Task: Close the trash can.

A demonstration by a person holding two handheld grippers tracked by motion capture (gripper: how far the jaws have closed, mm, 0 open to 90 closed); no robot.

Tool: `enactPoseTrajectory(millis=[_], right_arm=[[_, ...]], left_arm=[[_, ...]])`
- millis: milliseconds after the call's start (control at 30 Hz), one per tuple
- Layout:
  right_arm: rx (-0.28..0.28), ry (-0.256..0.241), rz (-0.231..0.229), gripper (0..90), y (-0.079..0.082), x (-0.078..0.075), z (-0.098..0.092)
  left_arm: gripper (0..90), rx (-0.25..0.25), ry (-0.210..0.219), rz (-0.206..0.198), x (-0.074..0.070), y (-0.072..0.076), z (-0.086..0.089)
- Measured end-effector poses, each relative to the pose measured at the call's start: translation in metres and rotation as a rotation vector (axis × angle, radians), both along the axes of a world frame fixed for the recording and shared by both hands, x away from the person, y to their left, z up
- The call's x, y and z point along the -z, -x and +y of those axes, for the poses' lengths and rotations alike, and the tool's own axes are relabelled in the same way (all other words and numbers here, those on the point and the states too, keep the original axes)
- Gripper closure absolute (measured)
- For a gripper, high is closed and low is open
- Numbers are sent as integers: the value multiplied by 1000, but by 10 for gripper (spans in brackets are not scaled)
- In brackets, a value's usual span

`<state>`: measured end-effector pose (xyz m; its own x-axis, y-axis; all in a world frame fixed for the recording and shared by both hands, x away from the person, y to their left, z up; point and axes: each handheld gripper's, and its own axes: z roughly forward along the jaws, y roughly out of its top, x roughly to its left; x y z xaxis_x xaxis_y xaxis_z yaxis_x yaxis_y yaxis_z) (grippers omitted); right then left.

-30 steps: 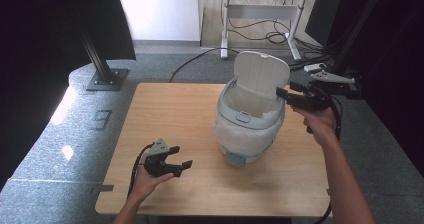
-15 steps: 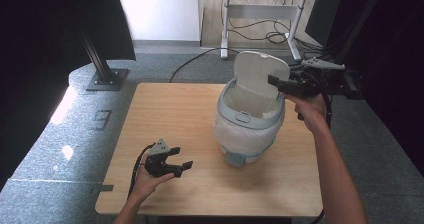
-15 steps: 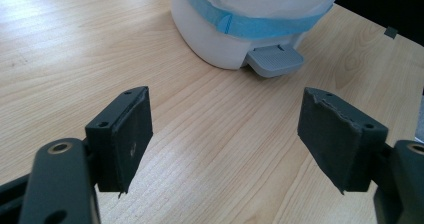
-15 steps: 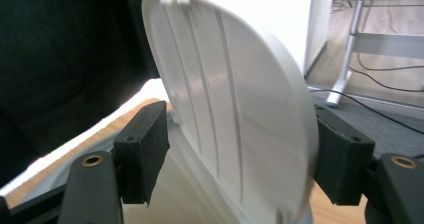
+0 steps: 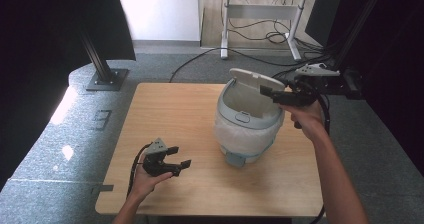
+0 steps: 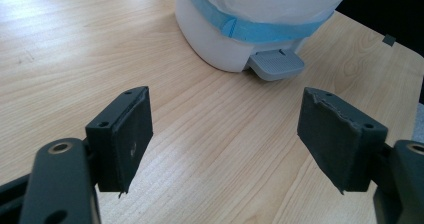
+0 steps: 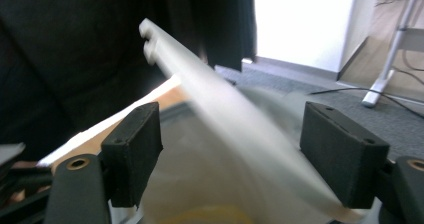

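In the high view, a white pedal bin (image 5: 247, 129) lined with a white bag is seen standing on the right half of the wooden table (image 5: 185, 109). Its lid (image 5: 254, 81) is raised and tilted over the opening, and its grey pedal (image 5: 235, 159) faces the near edge. The right gripper (image 5: 270, 95) is held at the bin's upper right rim, its tips just beside the lid's edge; whether they touch it cannot be told here. The left gripper (image 5: 181, 156) is held low over the near left part of the table, well apart from the bin, with its jaws spread.

In the left gripper view, the left gripper (image 6: 225, 129) is shown with its jaws wide apart and nothing but bare table between them. The lower part of the bin (image 6: 235, 39) is seen ahead, with a blue band around it and the grey pedal (image 6: 276, 64) at its foot.

In the right gripper view, the jaws of the right gripper (image 7: 232, 151) are spread, and the lid (image 7: 235, 124) is seen edge-on and blurred, slanting between them without being pinched. The bin's opening lies below it.
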<state>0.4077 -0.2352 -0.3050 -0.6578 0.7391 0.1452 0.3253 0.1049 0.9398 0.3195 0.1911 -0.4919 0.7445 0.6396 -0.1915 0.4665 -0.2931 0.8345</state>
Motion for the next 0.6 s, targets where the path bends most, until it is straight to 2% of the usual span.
enactPoseTrajectory(millis=[100,200,300,400,533,600], right_arm=[[-35,16,4,226,9,7,5],[-30,56,-16,183,16,11,11],[-60,42,10,158,19,14,16],[-43,74,0,156,21,17,22],[-35,31,36,126,14,19,23],[-29,33,39,126,13,19,26]], left_arm=[[217,-2,-11,3,1,0,-1],[217,-8,-7,7,0,0,-1],[218,-10,-9,8,0,0,0],[218,-13,-7,9,0,-1,1],[218,-11,-4,10,0,0,2],[218,-11,-5,10,0,0,2]])
